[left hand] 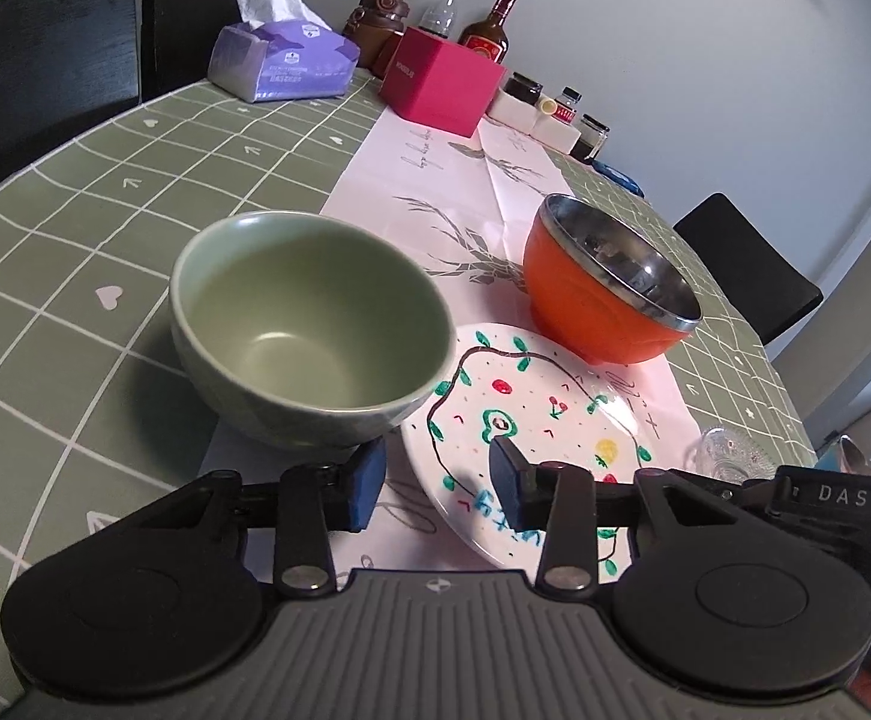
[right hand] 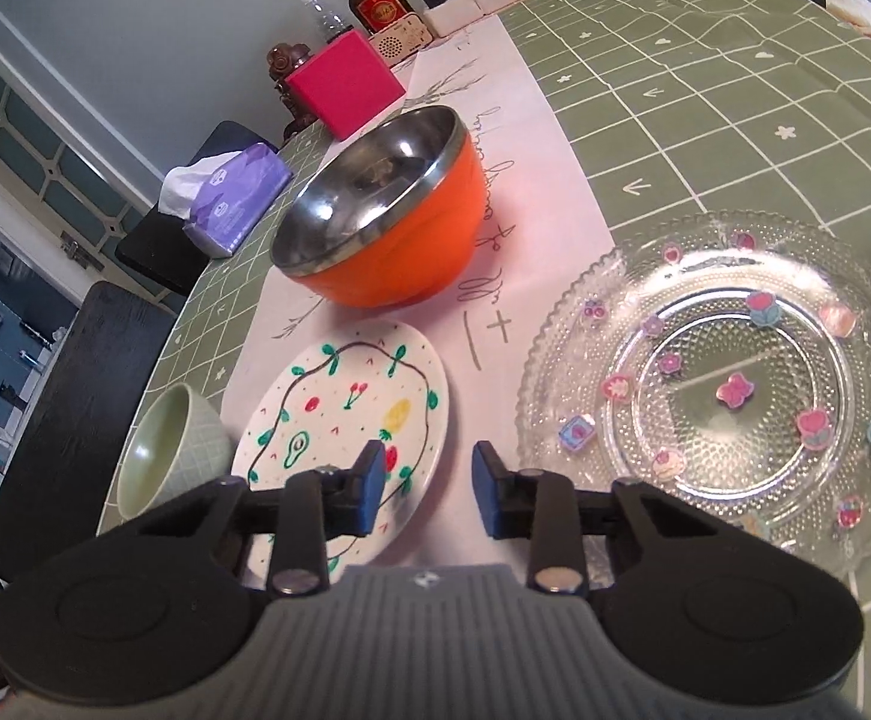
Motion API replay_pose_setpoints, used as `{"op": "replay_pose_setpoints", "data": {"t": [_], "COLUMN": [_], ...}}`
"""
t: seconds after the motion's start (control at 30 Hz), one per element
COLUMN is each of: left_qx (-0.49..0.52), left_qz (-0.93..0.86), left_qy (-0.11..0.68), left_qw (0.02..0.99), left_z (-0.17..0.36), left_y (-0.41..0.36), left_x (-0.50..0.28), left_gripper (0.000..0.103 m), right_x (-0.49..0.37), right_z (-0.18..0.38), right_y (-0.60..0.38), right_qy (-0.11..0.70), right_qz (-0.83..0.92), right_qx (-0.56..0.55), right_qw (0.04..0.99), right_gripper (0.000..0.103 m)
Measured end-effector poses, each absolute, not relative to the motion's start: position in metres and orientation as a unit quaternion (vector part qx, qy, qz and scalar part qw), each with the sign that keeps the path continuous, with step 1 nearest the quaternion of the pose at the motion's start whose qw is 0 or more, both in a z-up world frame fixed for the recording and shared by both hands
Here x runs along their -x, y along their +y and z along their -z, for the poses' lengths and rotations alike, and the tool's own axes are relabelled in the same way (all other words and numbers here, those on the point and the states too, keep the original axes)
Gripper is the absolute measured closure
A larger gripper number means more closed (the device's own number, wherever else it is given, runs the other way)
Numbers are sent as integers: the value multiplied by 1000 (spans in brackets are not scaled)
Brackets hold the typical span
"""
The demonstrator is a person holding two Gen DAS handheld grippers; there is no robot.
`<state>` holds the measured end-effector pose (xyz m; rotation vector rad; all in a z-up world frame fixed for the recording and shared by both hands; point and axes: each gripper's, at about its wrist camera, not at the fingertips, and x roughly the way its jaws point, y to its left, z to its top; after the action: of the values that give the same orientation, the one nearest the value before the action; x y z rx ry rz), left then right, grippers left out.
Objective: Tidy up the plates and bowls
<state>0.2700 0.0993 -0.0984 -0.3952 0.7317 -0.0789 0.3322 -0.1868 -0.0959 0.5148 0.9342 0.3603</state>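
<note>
Since both the left gripper (left hand: 438, 483) and right gripper (right hand: 429, 483) gape wide and empty, nothing looks stacked: green bowl (left hand: 315, 324) at ten o'clock of the painted plate (left hand: 531, 420), orange bowl (left hand: 609, 294) at one, glass plate (right hand: 729, 378) at three.

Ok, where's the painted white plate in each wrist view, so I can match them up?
Left wrist: painted white plate lies lower centre-right, just right of the green bowl.
Right wrist: painted white plate lies lower centre-left, left of the glass plate.
Shared landmark: the orange bowl sits just beyond it in both.
</note>
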Motion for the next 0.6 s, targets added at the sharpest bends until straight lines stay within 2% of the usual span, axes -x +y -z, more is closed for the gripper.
{"op": "replay_pose_setpoints", "data": {"t": [0.13,0.27,0.37,0.6], "left_qx": [187,171,166,166], "left_qz": [37,33,33,45], "left_qy": [354,357,364,378], "left_qw": [916,918,916,910], "left_z": [99,98,96,93], "left_y": [96,92,92,93], "left_x": [-270,-269,-268,-244], "left_gripper": [72,77,84,85], "right_x": [-336,-339,-336,-311], "right_z": [99,103,103,96], "right_y": [-187,-186,-186,-189], "right_qy": [434,434,432,446], "right_qz": [-176,-177,-177,-179], "right_qx": [-248,-251,-246,-224], "right_qw": [848,847,849,848], "right_gripper": [81,96,96,96]}}
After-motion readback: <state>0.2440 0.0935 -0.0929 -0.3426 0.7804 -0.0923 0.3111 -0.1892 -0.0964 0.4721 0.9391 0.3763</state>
